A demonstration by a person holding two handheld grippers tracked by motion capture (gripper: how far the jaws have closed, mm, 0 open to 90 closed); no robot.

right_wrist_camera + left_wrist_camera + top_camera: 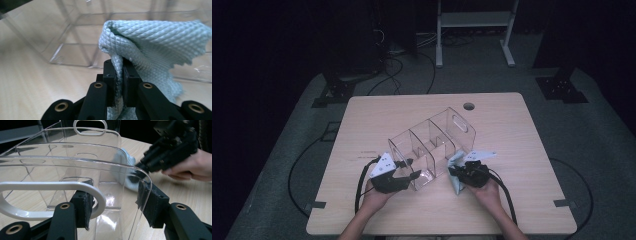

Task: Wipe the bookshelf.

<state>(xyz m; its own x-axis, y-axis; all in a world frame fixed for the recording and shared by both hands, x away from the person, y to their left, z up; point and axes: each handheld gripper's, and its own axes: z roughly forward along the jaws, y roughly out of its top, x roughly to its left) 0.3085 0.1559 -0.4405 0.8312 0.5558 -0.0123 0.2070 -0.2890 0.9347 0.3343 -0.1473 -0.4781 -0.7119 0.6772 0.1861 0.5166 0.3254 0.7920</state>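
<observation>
A clear plastic organizer [432,142] with several compartments and a handle slot at each end lies slantwise on the wooden table [512,200]. My left gripper [411,173] is shut on its near end. In the left gripper view [116,202] one pad sits at the handle slot and the other against the outside of the organizer [75,165]. My right gripper [454,173] is shut on a pale blue cloth [456,161] and holds it against the organizer's right side. In the right gripper view the cloth [155,45] bunches up from between the pads of the right gripper [122,72].
A round cable hole [469,106] sits near the table's far edge. A white metal frame [474,30] and cables [392,75] lie on the dark floor behind. A hand [192,167] holds the right gripper [167,152] close beside the organizer.
</observation>
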